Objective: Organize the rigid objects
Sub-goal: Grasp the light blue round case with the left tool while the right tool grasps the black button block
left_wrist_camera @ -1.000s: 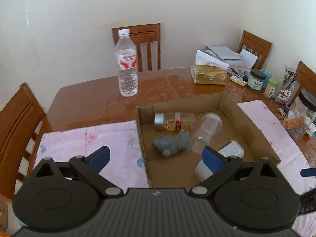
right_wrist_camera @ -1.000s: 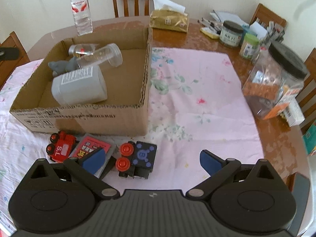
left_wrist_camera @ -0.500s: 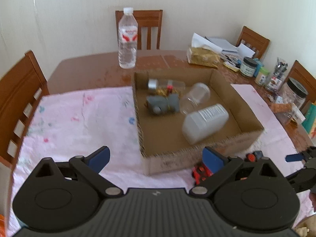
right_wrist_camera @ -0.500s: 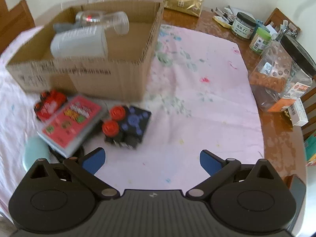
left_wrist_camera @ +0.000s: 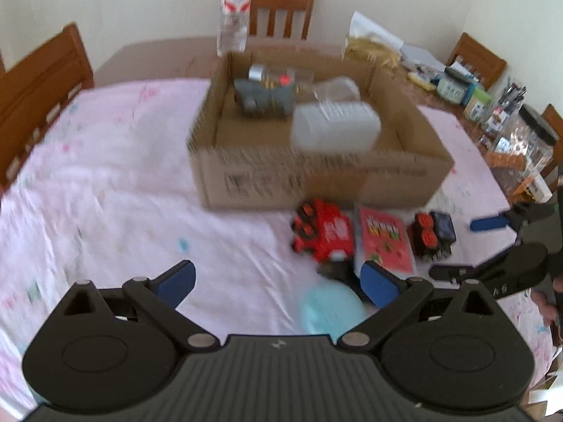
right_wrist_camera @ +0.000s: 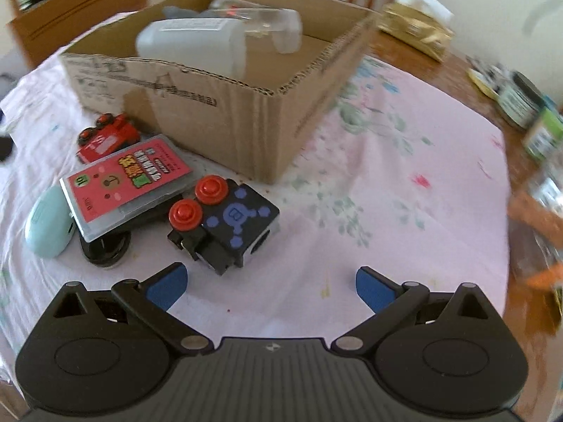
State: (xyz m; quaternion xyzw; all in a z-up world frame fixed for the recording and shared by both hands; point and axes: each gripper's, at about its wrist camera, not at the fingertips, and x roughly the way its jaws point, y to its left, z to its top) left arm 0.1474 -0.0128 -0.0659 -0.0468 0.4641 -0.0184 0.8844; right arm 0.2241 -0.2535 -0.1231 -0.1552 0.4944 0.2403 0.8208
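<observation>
A cardboard box (left_wrist_camera: pixel 316 179) (right_wrist_camera: pixel 218 112) on the pink cloth holds a white plastic bottle (left_wrist_camera: pixel 336 125) (right_wrist_camera: pixel 191 44), a clear jar (right_wrist_camera: pixel 278 28), a grey toy (left_wrist_camera: pixel 264 100) and a small vial. In front of it lie a red toy truck (left_wrist_camera: pixel 323 234) (right_wrist_camera: pixel 105 139), a red card case (left_wrist_camera: pixel 385 241) (right_wrist_camera: pixel 126 179), a black block with red knobs (left_wrist_camera: pixel 431 234) (right_wrist_camera: pixel 225 219), a black round thing (right_wrist_camera: pixel 103 248) and a pale blue oval case (left_wrist_camera: pixel 330 311) (right_wrist_camera: pixel 49 223). My left gripper (left_wrist_camera: pixel 278 283) is open above the cloth. My right gripper (right_wrist_camera: pixel 271 283) is open just short of the black block.
Wooden chairs (left_wrist_camera: pixel 38 88) ring the table. A water bottle (left_wrist_camera: pixel 234 10) stands behind the box. A tissue pack (right_wrist_camera: pixel 417 33), jars (right_wrist_camera: pixel 520 100) and clutter fill the right side. The right gripper (left_wrist_camera: pixel 499 232) and part of a hand (left_wrist_camera: pixel 547 306) show at the left view's right edge.
Both grippers pulled back and dropped lower toward the near edge; the loose items in front of the box came into fuller view. The right one swung left toward the black block. Both stay open.
</observation>
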